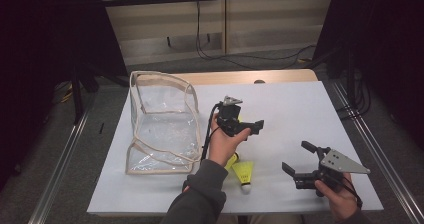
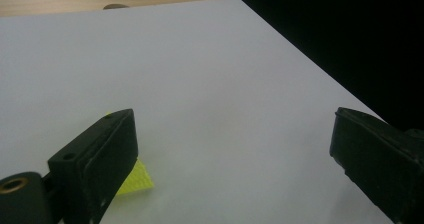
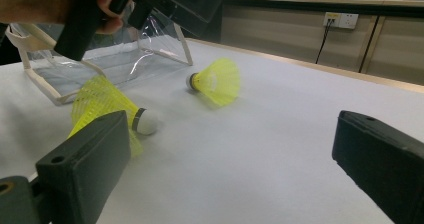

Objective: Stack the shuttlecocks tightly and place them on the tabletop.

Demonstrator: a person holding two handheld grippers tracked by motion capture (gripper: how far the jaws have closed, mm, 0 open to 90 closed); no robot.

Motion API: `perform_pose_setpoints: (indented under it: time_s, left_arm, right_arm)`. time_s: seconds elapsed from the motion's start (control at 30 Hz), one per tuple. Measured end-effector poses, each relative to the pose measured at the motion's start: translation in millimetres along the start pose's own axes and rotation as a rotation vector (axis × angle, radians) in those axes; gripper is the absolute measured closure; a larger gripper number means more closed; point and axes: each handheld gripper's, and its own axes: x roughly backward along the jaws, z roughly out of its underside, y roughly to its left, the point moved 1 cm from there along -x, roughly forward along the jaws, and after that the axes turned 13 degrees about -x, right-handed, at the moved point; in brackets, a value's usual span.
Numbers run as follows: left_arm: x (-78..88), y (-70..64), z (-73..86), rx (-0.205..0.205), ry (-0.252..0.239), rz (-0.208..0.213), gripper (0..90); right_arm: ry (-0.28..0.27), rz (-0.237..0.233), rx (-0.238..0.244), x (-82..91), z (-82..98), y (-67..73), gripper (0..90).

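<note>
We find no readable text, no label on the shuttlecocks (image 3: 215,81), none on the clear bag (image 1: 160,124), no brand on the wall socket (image 3: 341,19), no numbers or signs anywhere we look

There are two bright yellow plastic shuttlecocks with white round tips, one (image 3: 215,81) near the bag and one (image 3: 107,109) closer in. There is one clear plastic bag with cream edging (image 1: 160,124). There is one white counter (image 1: 295,114). Two black tools are there, one (image 1: 247,129) and another (image 1: 295,159).
</note>
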Motion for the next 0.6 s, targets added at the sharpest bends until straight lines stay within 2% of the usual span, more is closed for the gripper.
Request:
perform_pose_setpoints:
  time_s: [0.27,0.37,0.6]
  left_arm:
    - [11.7,-11.5,2.5,-0.011,-0.013,0.065,4.7]
    - [13.6,-16.6,3.7,-0.024,0.002,0.087,4.6]
    - [18.4,-20.3,7.8,-0.026,-0.005,0.101,4.7]
  right_arm:
    - [0.003,-0.006,0.009,-2.2,0.3,-0.1,1.6]
    - [0.005,-0.006,0.004,-2.5,0.5,-0.4,1.6]
    - [0.0,-0.005,-0.008,-0.1,0.6,-3.2,1.6]
